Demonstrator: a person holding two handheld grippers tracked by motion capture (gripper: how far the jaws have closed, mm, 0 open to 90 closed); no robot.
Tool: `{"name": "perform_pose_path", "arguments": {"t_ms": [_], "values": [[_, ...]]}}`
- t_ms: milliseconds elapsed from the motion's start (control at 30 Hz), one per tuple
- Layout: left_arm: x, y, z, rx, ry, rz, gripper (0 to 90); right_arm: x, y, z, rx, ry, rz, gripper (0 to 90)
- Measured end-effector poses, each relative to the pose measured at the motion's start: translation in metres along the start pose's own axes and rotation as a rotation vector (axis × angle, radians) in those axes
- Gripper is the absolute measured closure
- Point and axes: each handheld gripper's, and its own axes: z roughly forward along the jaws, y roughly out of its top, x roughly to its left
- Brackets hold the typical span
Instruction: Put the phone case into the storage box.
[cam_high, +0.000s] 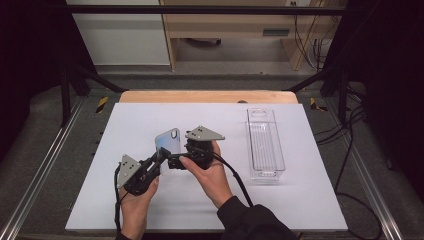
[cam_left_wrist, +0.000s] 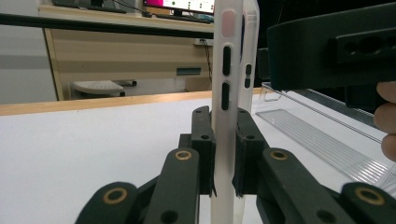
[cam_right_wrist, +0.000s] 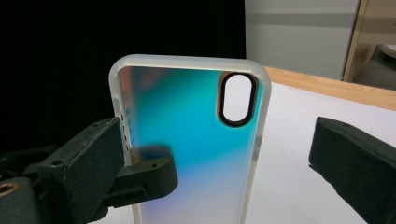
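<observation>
phone case: 1, clenched in left gripper jaws | right gripper jaws released | clear tray: 1

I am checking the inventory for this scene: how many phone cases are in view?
1. The iridescent phone case is held upright above the white table, clamped in the left gripper, left of the clear plastic tray. None seems hidden.
</observation>
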Motion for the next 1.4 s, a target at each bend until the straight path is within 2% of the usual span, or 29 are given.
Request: {"name": "perform_pose_path", "arguments": {"t_ms": [767,1400], "values": [[-0.004,-0.003,0.001,0.009,-0.003,0.007,81.1,0.008,-0.001,0.007,-0.016,0.02,0.015,4.0],[-0.008,-0.004,0.001,0.009,0.006,0.019,81.1,0.014,0.0,0.015,-0.039,-0.046,0.04,5.5]]}}
